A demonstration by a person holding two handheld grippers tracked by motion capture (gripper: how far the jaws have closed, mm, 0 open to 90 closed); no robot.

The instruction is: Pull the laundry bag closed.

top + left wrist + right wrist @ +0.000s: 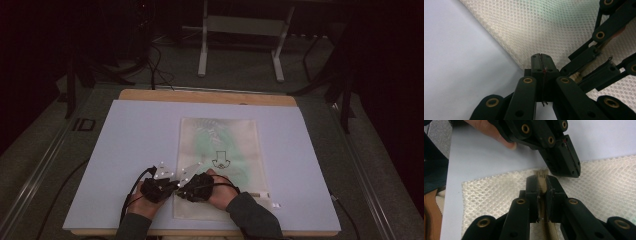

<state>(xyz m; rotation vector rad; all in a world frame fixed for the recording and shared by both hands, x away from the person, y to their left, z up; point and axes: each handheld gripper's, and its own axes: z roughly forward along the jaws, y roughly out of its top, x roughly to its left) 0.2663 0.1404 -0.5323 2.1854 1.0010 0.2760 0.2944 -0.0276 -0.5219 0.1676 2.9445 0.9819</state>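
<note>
Holding tight, the right gripper [541, 182] has its jaws pinched on the zipper end [542, 173] of a mesh bag [218, 150]. The left gripper [540, 60] sits just beside it with its jaws pressed together at the bag's corner; it looks like it pinches the mesh edge there, but that is hard to tell for sure. Both are at the near left corner of the bag, which lies flat in the middle of the white board [130, 150] on the tabletop [205, 96].

To do this step well, I think one gripper should keep the corner still while the other pulls the zipper slowly and straight along its track. Pulling up or sideways could bunch the soft mesh or make the grip slip.

Counting: two grippers, one mesh bag, one zipper, one white board. Something green [200, 142] shows through the mesh inside the bag.
</note>
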